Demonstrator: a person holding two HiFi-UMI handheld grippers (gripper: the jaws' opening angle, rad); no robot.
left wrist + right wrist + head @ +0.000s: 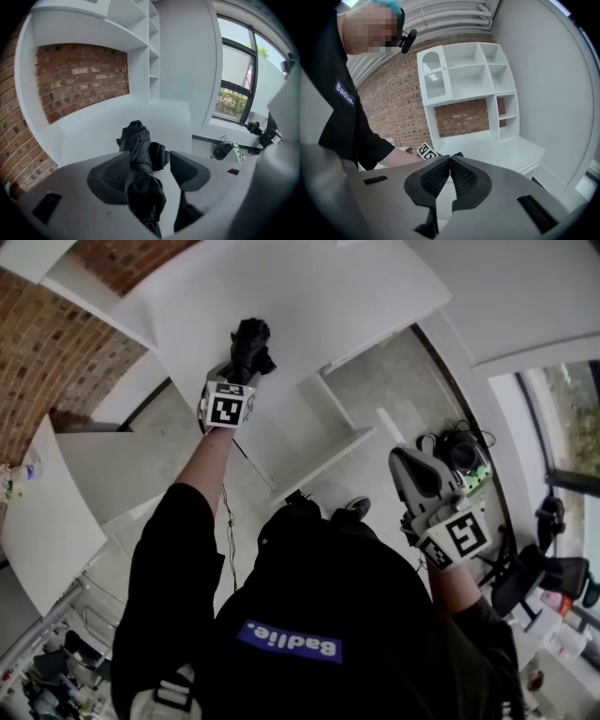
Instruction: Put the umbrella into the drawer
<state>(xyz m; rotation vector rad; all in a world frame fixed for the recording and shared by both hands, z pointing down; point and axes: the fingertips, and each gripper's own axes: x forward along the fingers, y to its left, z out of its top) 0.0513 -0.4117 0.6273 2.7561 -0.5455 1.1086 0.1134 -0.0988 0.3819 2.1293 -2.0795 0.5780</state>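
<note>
- Left hand-held gripper (149,161): jaws apart; the folded black umbrella (136,136) lies loosely between them, not pinched; its long axis runs straight ahead along the jaws, far end over the white bench (93,126).
- Right hand-held gripper (450,164): jaws together, empty; well apart from the umbrella, so the left is likely the one to carry it.

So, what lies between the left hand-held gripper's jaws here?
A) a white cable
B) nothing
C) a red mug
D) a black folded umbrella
D: in the left gripper view, the black folded umbrella lies between the jaws of the left hand-held gripper.
</note>
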